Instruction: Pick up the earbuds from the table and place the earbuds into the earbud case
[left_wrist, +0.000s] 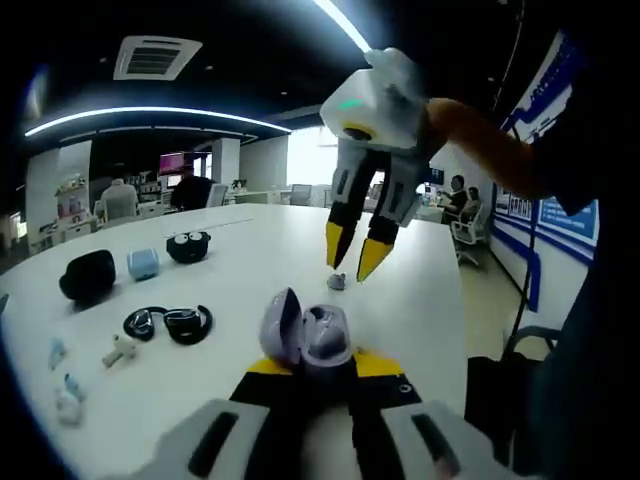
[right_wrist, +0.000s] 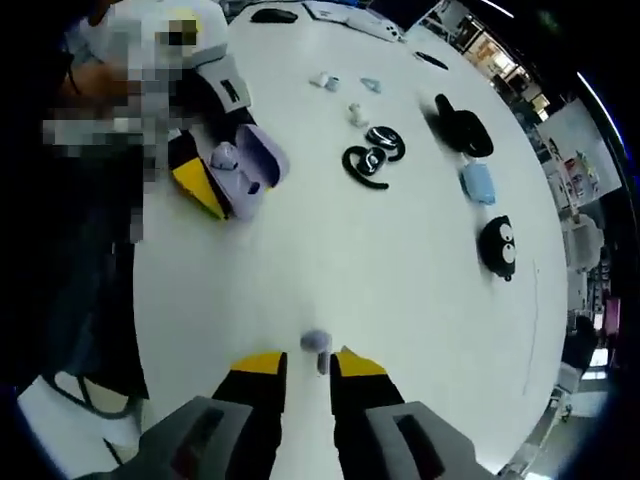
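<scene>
My left gripper (left_wrist: 310, 362) is shut on an open lavender earbud case (left_wrist: 305, 335), lid up; the case (right_wrist: 247, 165) has one earbud seated inside. A loose lavender earbud (left_wrist: 337, 282) lies on the white table (left_wrist: 420, 300) just beyond the case. My right gripper (left_wrist: 357, 255) hangs open just above the earbud, yellow tips pointing down. In the right gripper view the earbud (right_wrist: 316, 343) lies just ahead of the gap of that gripper (right_wrist: 308, 365), and the left gripper (right_wrist: 215, 185) is at the upper left.
Left of the case lie black ear-hook earbuds (left_wrist: 168, 323), a white earbud (left_wrist: 120, 350) and pale blue earbuds (left_wrist: 60, 375). Farther back stand a black case (left_wrist: 88, 275), a blue case (left_wrist: 143, 263) and a black case with eyes (left_wrist: 188, 246). People sit at desks beyond the table.
</scene>
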